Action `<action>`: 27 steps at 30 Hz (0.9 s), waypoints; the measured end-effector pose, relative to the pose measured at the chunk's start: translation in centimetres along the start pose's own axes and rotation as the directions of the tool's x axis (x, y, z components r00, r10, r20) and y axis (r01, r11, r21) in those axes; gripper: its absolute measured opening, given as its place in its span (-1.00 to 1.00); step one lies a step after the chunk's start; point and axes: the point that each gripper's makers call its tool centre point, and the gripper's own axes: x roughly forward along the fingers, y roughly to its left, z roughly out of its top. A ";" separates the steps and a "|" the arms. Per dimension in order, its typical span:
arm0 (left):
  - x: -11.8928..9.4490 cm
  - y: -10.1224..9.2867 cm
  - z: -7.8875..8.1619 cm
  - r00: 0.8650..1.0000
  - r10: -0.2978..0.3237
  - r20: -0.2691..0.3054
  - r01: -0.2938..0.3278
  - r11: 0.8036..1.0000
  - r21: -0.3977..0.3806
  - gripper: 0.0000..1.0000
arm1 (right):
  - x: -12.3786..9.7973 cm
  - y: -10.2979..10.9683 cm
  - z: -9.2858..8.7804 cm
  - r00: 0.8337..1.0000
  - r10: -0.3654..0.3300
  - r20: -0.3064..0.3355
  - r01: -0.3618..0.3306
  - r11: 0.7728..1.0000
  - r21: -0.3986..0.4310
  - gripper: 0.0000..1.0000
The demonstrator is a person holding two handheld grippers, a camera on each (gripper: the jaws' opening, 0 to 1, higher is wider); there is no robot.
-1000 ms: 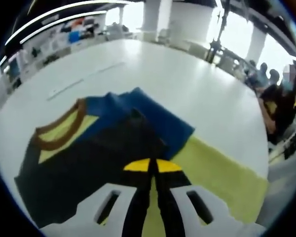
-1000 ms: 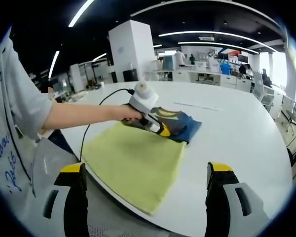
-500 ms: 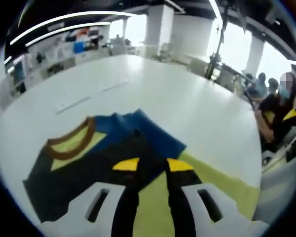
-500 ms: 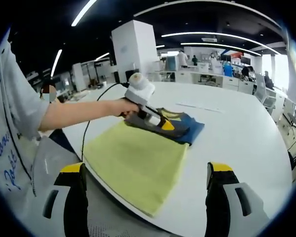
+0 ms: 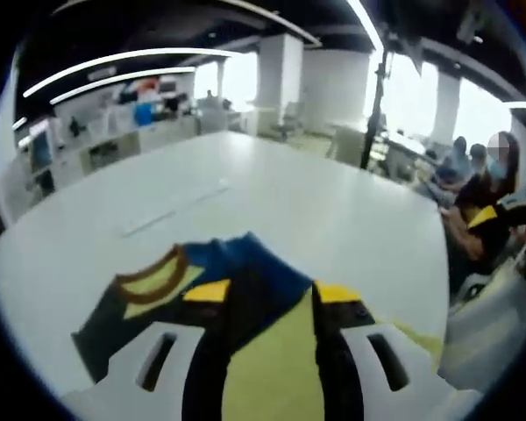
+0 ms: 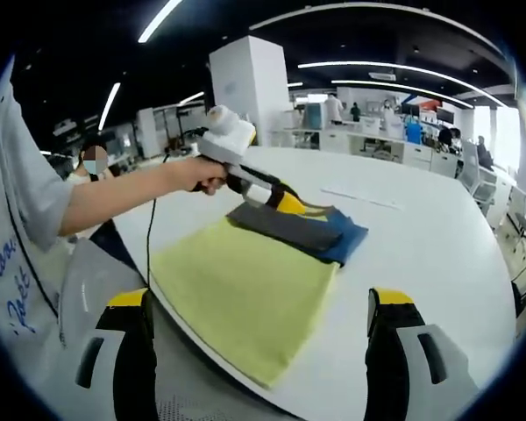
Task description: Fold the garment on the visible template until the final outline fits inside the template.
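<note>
A white worktop [image 6: 438, 228] carries a yellow template [image 6: 237, 294]; at its far edge lies the folded garment [image 6: 302, 230], dark and blue. The left gripper [image 6: 285, 202] hovers just above it, jaws apart and empty. The right gripper [image 6: 259, 311] stands off, jaws wide, empty

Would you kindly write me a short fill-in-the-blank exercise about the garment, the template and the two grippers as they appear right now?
1. The folded garment lies at the far edge of the ____ template.
2. The garment's collar is trimmed in ____.
3. The fingers of the right gripper hold ____.
4. The left gripper hangs ____ the garment, not touching it.

Missing words: yellow; brown; nothing; above
</note>
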 end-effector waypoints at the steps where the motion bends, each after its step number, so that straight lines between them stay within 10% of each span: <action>1: -0.2 0.0 0.1 1.000 0.000 0.004 0.000 1.000 -0.004 -0.21 | 0.0 0.0 0.0 1.000 0.000 0.000 0.000 1.000 -0.001 1.00; 27: -6.8 -2.2 1.1 0.998 -0.036 0.057 0.035 0.999 0.026 0.33 | -0.5 -0.3 0.9 1.000 -0.026 0.008 0.026 0.999 -0.021 1.00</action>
